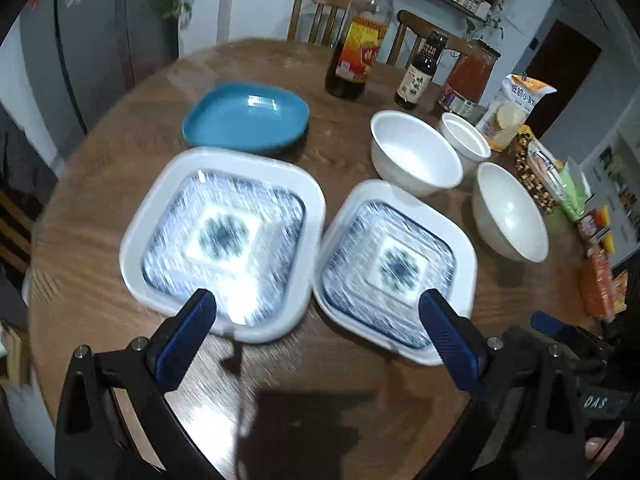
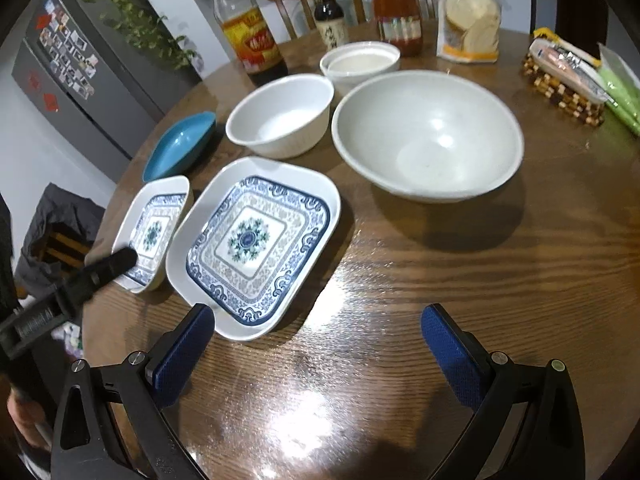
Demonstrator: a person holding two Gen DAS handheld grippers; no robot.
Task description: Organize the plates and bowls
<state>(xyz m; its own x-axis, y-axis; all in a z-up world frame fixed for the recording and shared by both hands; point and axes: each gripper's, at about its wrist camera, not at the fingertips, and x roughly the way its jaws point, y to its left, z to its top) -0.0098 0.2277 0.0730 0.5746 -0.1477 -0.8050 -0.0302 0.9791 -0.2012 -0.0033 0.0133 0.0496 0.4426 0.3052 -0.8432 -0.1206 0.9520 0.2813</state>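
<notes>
Okay, both grippers hover over the round wooden table, nothing in either. Left gripper has its blue fingers spread wide, empty, above the near edges of the two patterned plates; left wrist view is motion-blurred so pattern detail is smeared there. Right gripper also spread wide, empty, over bare tabletop, its left finger just at the near corner of the right patterned plate. Left patterned plate and right patterned plate sit side by side, rims touching or nearly so, can't tell which. Both are square with white rims and blue floral centres, flat on the table. Blue plate lies behind the left patterned plate, close to it, empty. Three white bowls, all upright and empty: medium white bowl behind the right patterned plate, small white bowl behind that, large white bowl to the right, near the medium one. Nothing stacked. At the far side stand an oil bottle, a dark sauce bottle, a red jar and a flour bag. Woven mat with packets at the right edge. Grey fridge with magnets is off to the left.
</notes>
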